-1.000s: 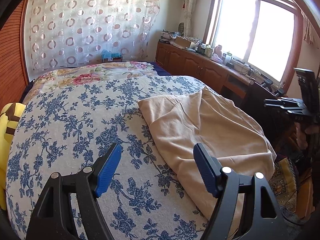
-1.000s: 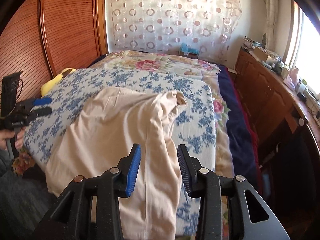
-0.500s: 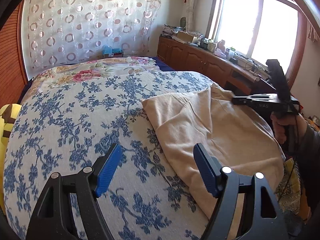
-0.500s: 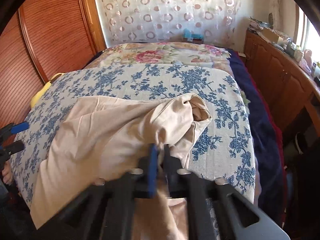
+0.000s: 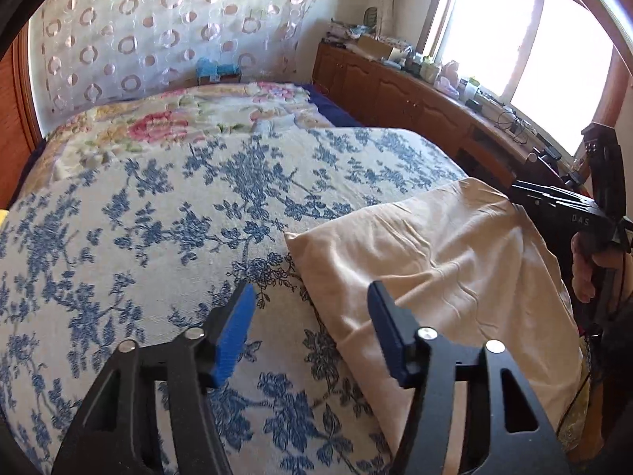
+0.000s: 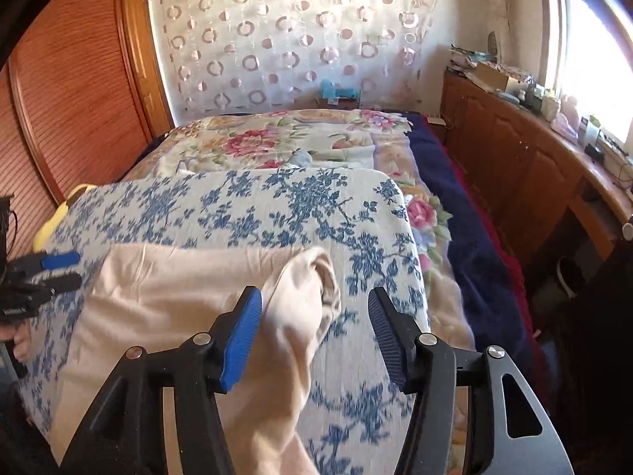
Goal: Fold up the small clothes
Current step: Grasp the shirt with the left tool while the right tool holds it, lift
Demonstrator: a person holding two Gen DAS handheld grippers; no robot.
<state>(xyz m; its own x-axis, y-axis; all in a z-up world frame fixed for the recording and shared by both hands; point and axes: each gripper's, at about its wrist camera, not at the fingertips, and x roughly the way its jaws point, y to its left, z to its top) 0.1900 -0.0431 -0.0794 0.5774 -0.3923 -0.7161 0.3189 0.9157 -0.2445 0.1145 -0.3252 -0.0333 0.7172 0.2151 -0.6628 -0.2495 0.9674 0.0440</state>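
A beige garment [image 5: 431,261] lies rumpled on the blue-flowered bedspread [image 5: 158,213], hanging over the bed's near edge. My left gripper [image 5: 310,316] is open and empty, above the spread just left of the garment's edge. In the right wrist view the garment [image 6: 186,293] has a raised fold with a rolled opening [image 6: 320,281]. My right gripper [image 6: 316,324] is open, with that fold between its jaws, near the left pad; nothing is gripped. Each gripper shows in the other's view: the right one [image 5: 569,206], the left one [image 6: 47,273].
A pink-flowered quilt [image 6: 285,142] covers the far half of the bed. A wooden cabinet run [image 5: 399,91] with clutter stands under the window on the right. A slatted wooden wardrobe [image 6: 71,99] is on the left. A yellow item [image 6: 51,225] lies at the spread's left edge.
My right gripper closed on the garment half a second ago and has now opened wide, leaving the fold bunched up. My left gripper moved slightly closer to the garment's edge, still open.
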